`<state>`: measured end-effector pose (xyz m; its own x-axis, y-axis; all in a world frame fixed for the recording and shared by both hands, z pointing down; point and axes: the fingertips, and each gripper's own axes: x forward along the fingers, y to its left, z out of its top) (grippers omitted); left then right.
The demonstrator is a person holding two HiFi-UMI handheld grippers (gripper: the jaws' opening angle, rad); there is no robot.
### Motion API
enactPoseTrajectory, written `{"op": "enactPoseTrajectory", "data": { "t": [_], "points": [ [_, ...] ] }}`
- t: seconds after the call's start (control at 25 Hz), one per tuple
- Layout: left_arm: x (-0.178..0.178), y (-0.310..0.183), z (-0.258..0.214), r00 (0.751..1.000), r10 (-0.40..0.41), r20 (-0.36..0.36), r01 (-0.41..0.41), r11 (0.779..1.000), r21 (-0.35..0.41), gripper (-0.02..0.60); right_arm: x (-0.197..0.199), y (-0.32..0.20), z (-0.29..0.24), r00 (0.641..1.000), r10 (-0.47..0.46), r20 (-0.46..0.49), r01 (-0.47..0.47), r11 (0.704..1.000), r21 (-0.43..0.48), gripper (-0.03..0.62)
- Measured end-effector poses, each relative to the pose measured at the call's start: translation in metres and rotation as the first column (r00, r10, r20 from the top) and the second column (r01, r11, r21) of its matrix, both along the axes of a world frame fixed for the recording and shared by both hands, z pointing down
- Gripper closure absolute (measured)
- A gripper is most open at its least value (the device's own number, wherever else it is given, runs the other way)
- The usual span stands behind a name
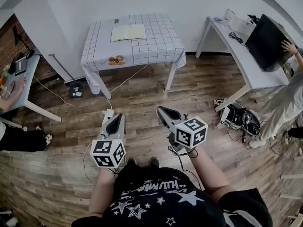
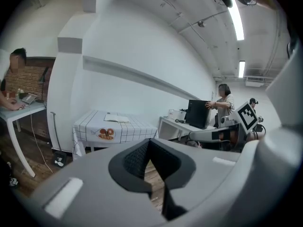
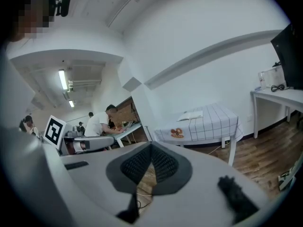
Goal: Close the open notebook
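Star-printed dark shirt [image 1: 156, 200] fills the bottom edge of the head view, with both forearms reaching forward over the wood-plank floor [image 1: 61, 174].

Left gripper [image 1: 116, 117] [image 2: 149, 142]: fingers pressed together, nothing between them, only floor showing below the tips. Right gripper [image 1: 162, 109] [image 3: 150, 146]: fingers likewise closed, empty. Both are held side by side above the floor, tilted slightly down, well apart from the tabletop [image 1: 158, 44].

Notebook [image 1: 128, 32] [image 2: 117, 118] [image 3: 191, 115] lies open and flat on the checked cloth [image 1: 94, 51], left of centre and toward the far edge. An orange-brown motif [image 1: 116, 59] sits on the cloth's near drape.

White cable [image 1: 128, 77] trails from under the tabletop across the floor.

At right, a white desk [image 1: 246, 65] carries a black monitor [image 1: 267, 41]. A person [image 1: 284, 103] stands beside it with one hand on the monitor's top.
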<state>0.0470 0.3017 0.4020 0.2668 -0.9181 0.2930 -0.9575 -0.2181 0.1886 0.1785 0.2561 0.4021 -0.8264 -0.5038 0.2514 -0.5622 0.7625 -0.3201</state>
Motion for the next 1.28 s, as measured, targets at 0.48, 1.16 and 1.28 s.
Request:
{"op": "enactPoseTrajectory", "data": {
  "t": [0.48,1.16,1.28],
  "points": [
    [0.025,-0.001,-0.007,1.0,-0.014,-0.022,0.014,0.999,0.031,0.572,0.017,0.013,-0.008,0.997,-0.053,0.054,0.049,0.996,0.07,0.58],
    [0.005,-0.047,0.008,1.0,-0.025,-0.013,0.025,1.0,0.0,0.572,0.031,-0.04,0.015,0.998,0.055,0.044,-0.055,0.998,-0.001,0.58],
    [-0.001,-0.07,0.005,1.0,-0.018,-0.023,0.018,1.0,0.014,0.572,0.026,-0.058,0.014,0.998,0.062,0.03,-0.062,0.998,0.004,0.58]
  ]
}}
